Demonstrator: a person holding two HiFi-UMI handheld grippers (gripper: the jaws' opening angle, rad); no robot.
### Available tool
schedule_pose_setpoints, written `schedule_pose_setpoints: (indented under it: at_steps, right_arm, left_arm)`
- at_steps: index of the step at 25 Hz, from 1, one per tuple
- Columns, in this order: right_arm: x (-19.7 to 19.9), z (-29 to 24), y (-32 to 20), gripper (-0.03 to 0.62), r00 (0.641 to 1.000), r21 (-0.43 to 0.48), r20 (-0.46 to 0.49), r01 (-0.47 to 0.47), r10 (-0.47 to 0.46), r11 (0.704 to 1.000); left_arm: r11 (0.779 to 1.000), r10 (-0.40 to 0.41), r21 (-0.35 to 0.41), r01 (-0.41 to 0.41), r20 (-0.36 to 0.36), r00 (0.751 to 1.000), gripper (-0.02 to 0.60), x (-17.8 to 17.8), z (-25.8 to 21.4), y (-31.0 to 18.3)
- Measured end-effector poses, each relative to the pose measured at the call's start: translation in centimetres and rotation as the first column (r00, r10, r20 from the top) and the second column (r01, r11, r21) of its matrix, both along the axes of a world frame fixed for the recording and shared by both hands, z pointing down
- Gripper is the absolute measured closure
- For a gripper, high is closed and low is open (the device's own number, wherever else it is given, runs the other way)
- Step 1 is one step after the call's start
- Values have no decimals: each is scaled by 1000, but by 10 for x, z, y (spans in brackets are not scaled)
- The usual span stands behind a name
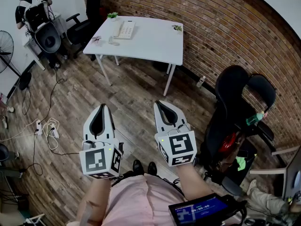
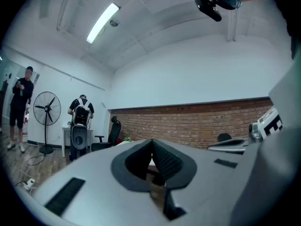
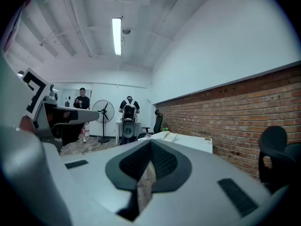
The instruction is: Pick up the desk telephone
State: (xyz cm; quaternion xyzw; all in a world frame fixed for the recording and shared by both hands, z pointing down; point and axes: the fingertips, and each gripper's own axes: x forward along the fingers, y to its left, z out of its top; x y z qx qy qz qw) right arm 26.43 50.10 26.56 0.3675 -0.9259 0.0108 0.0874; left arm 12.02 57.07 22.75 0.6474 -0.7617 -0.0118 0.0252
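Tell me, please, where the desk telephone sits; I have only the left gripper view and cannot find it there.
Observer: In the head view the desk telephone lies on the white table, toward its far left corner, near the brick wall.
Operator: Thank you. Is anything standing close to it?
Observer: A small green plant stands at that corner, just beyond the telephone.
Operator: And is the right gripper free?
Observer: Yes. The right gripper view shows the right gripper with its jaws together and nothing between them.
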Motion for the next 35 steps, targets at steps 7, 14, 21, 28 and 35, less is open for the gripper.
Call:
schedule_pose_setpoints:
  at_steps: [7,14,21,28,35]
  right_arm:
    - [5,5,0,595,1000,-12,1,6,-6,1000]
    - [17,8,-16,359,1000,-37,13,-22,22,999]
    - [20,11,-29,374,1000,-11,-21,10,-10,1000]
    - [2,25,-63,382,999,-25,-33,29,-30,999]
    - [-36,43,-120,382,999,-47,-50,-4,2,999]
  left_arm:
    - [1000,-9,-19,9,2,1000,571,4,8,1]
    - [998,-56,23,56,12,998,367,8,4,-3]
    - [996,-85,15,85,-5,996,364,10,10,-11]
    - [994,-110,-14,110,-5,994,364,-11,27,-40]
    - [995,-83,-50,82,-18,996,362,-55,49,-102]
